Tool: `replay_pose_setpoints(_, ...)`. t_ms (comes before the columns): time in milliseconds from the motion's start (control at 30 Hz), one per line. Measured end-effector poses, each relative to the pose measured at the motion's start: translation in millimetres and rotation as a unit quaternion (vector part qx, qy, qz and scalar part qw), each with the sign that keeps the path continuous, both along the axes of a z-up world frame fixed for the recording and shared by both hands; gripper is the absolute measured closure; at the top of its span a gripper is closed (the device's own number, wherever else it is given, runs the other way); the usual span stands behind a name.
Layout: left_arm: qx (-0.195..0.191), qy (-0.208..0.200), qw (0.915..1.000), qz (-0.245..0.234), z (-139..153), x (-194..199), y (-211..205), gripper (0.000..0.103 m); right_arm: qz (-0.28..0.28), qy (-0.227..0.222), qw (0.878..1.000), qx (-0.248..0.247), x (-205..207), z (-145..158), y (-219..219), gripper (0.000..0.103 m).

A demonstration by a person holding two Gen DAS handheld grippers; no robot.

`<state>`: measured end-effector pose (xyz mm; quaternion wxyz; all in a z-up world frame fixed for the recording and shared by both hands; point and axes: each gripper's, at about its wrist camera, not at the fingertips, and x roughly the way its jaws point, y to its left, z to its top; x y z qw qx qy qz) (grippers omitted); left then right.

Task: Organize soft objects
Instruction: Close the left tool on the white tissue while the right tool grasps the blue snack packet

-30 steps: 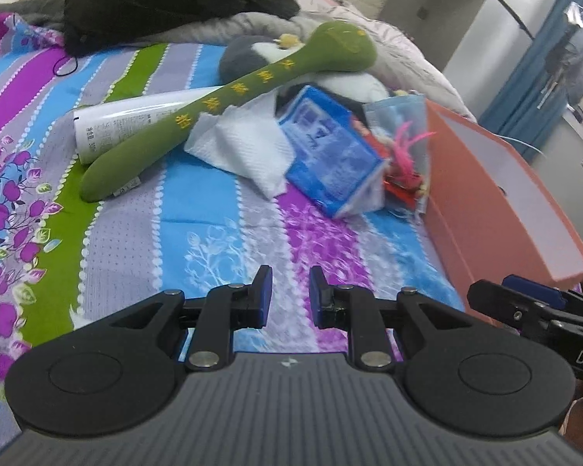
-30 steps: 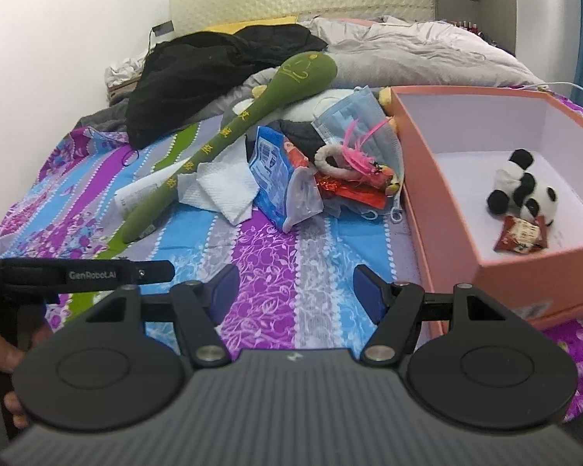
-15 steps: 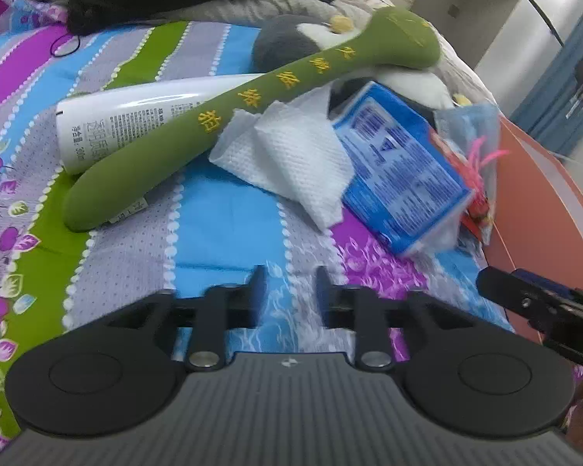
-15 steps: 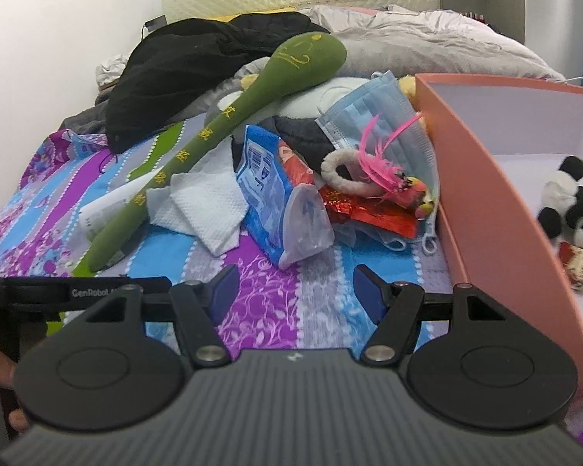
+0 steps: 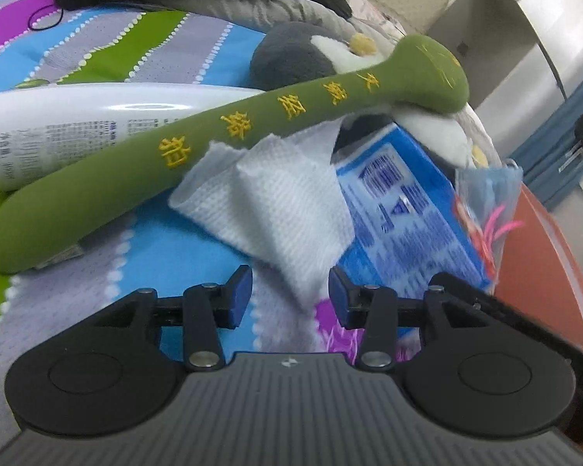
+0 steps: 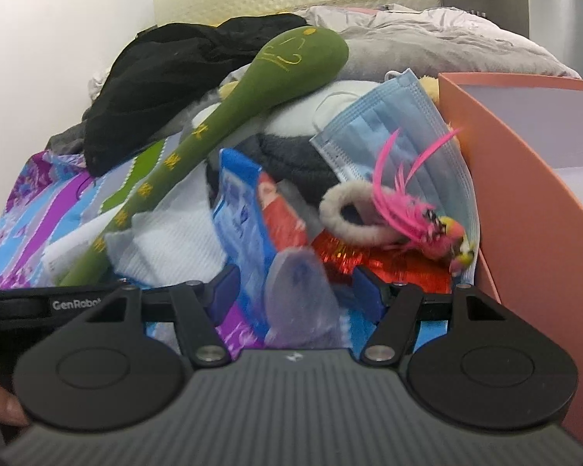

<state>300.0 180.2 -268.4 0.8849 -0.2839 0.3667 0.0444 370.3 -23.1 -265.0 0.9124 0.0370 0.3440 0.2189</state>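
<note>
On the bed (image 5: 144,39), whose striped sheet carries everything, the soft things lie heaped against the near wall of the orange box (image 6: 524,178), probably gathered there so each needs only a short lift over the rim. In the right wrist view the box stands at three o'clock of the heap. A long green plush stick (image 5: 144,167) slants across the pile from eight o'clock up to one o'clock, its head propped on a grey plush toy (image 5: 291,54). A white bottle (image 5: 58,124) lies just behind the stick's lower half. A white cloth (image 5: 276,202) is tucked under the stick, touching a blue tissue pack (image 6: 241,225) at its three o'clock. A blue face mask (image 6: 404,124) leans on the box wall, with a fluffy white ring (image 6: 349,213) and a pink feathered toy (image 6: 427,221) resting against it.

The left gripper (image 5: 290,295) has just been widening its fingers; they stand partly apart and hold nothing, the cloth's corner lying just ahead of the gap. The right gripper (image 6: 295,291) has its fingers fairly wide after narrowing slightly, the tissue pack's end showing between them, untouched as far as can be seen.
</note>
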Motion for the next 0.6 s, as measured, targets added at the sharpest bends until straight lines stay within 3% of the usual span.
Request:
replay_pose_setpoints(67, -0.009, -0.006, 0.9999, 0.009, -1, 7, 0, 0.054, 0.004, 0.003, 1.0, 0.01, 5, -3, 1, 0.04)
replay_pose_setpoints(267, -0.007, -0.007, 0.9997, 0.023, -3, 20, -1, 0.056, 0.019, 0.018, 0.999, 0.026, 11, -4, 8, 0.062)
replay_pose_setpoints(333, 0.001, -0.005, 0.9996, 0.027, -2, 20, -2, 0.071, 0.019, 0.019, 0.999, 0.022, 9, -3, 10, 0.07)
replay_pose_setpoints(367, 0.011, 0.001, 0.9993, 0.035, -2, 20, -2, 0.088, 0.021, 0.019, 0.999, 0.019, 7, -2, 11, 0.073)
replay_pose_setpoints(600, 0.021, -0.009, 0.9994, 0.026, 17, -1, -8, 0.096, 0.017, 0.014, 1.0, 0.014, -18, 11, 1, 0.08)
